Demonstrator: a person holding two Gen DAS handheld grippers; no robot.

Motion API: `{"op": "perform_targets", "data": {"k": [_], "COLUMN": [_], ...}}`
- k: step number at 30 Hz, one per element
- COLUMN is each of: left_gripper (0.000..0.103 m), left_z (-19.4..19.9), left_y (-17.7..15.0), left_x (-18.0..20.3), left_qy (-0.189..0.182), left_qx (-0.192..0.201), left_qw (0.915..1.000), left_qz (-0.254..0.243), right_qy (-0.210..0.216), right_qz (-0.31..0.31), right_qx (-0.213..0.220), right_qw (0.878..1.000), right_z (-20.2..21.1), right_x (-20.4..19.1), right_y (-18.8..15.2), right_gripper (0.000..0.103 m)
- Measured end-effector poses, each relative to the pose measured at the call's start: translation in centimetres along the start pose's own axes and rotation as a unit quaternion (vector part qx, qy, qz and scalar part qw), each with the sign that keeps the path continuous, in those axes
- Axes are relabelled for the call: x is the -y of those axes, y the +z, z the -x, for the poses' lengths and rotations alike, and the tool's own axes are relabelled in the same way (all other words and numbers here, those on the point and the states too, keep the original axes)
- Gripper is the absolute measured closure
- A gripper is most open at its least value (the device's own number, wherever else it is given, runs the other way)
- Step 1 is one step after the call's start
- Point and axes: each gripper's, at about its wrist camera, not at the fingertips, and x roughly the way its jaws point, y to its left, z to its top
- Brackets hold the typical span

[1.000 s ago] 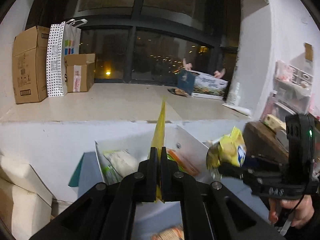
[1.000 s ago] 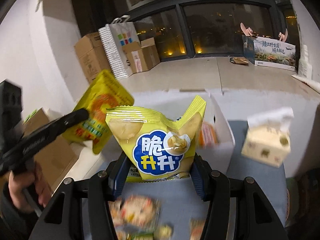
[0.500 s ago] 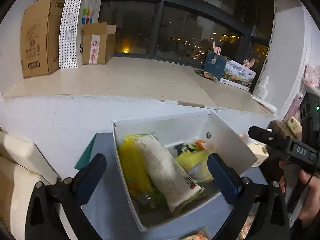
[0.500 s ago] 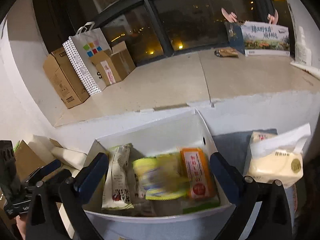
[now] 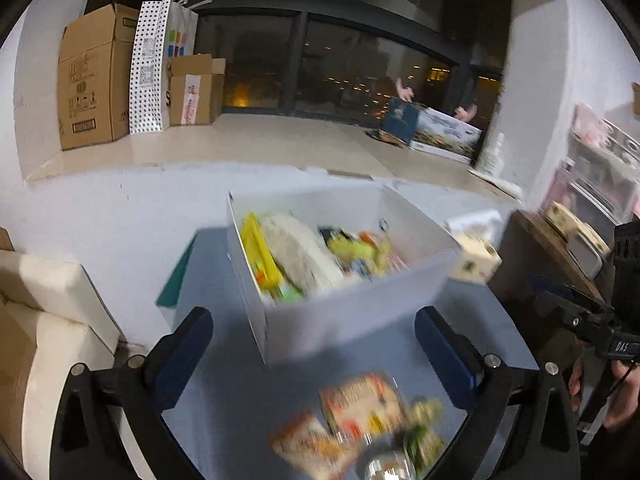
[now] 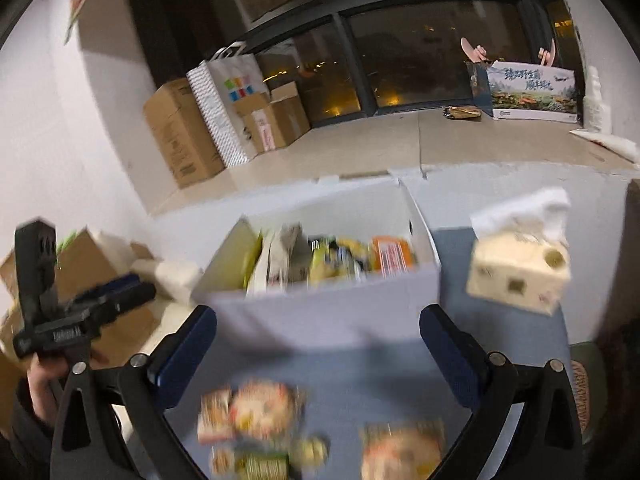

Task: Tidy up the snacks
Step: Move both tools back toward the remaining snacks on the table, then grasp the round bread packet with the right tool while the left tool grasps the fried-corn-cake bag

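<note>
A white box stands on the blue-grey table, holding several snack packets, among them a yellow packet and a yellow chips bag. My left gripper is open and empty, just in front of the box. My right gripper is open and empty, also in front of the box. Loose snack packets lie on the table between the fingers; they also show, blurred, in the right wrist view. Each gripper shows in the other's view: the right one and the left one.
A tissue box stands right of the white box. Cardboard boxes and a dotted paper bag stand on the window ledge behind. A white cushion lies to the left. A wooden shelf is at right.
Both grippers let go of their yellow packets into the box and opened. Since half a second ago both have drawn back, so loose packets on the table come into view.
</note>
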Motion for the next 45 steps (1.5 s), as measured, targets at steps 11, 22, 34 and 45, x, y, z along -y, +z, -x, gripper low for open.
{"op": "perform_targets", "data": {"k": [11, 22, 34, 45], "left_gripper": [0.000, 0.000, 0.000, 0.000], "left_z": [3.9, 3.6, 0.9, -3.6], "left_y": [-12.4, -13.7, -14.0, -13.1], "left_x": [2.4, 2.7, 0.3, -0.9], "left_qy": [-0.052, -0.042, -0.041, -0.037], "left_qx": [-0.050, -0.073, -0.104, -0.138], "left_qw": [0.9969, 0.9962, 0.9937, 0.9874], "left_qz": [0.031, 0.020, -0.011, -0.069], "right_qy": [-0.053, -0.115, -0.151, -0.102], "right_qz": [-0.011, 0.012, 0.044, 0.011], "right_qx": [-0.061, -0.152, -0.174, -0.146], "right_qw": [0.997, 0.982, 0.972, 0.984], "right_z": [5.0, -3.0, -6.1, -1.8], "right_x": [1.5, 4.0, 4.4, 3.0], "right_y": [-13.2, -13.2, -12.2, -14.2], "right_gripper": [0.000, 0.000, 0.024, 0.024]}}
